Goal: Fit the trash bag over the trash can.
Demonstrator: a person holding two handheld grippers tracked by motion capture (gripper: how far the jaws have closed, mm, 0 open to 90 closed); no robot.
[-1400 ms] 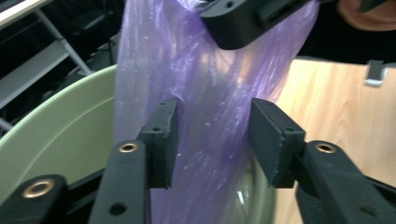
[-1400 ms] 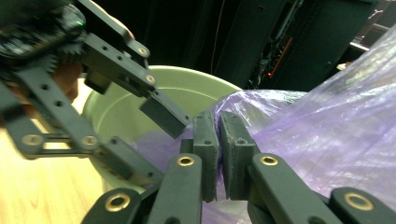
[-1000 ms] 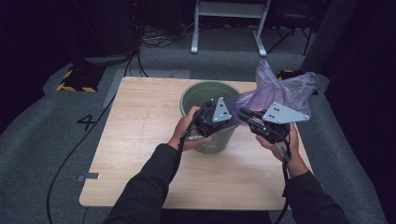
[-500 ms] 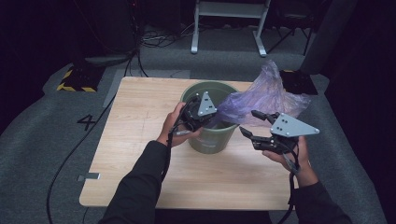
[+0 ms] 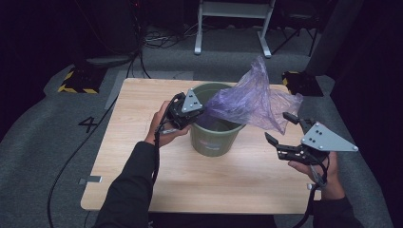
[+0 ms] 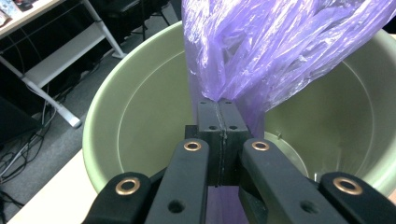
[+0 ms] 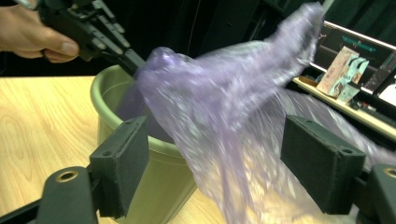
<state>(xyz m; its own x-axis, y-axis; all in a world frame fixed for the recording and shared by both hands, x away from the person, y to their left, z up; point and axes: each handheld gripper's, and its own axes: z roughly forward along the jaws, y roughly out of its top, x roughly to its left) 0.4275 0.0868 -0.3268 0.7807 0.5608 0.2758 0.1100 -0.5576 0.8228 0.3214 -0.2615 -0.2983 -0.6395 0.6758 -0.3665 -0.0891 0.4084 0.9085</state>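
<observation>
Purple plastic bag (image 5: 252, 102) hung half in and half out of a green bucket (image 5: 216, 137) at mid-bench (image 5: 142, 175), most of its film draped over the far-right rim and trailing onto the wood. The left gripper (image 5: 186, 110), held over the bucket's near-left rim, had its jaws clenched on one gathered edge of the bag, the black pads pressed flat together with the purple film pinched between them. The right gripper (image 5: 280, 129), well apart to the right above the bench, had just been opening its jaws, which stood wide with nothing between them. With a single pinch holding thin, slippery film, a tug could likely have pulled the bag free or torn it. The light bucket might also have tipped or slid if the bag dragged on its rim while the right jaws reached back for another edge.
</observation>
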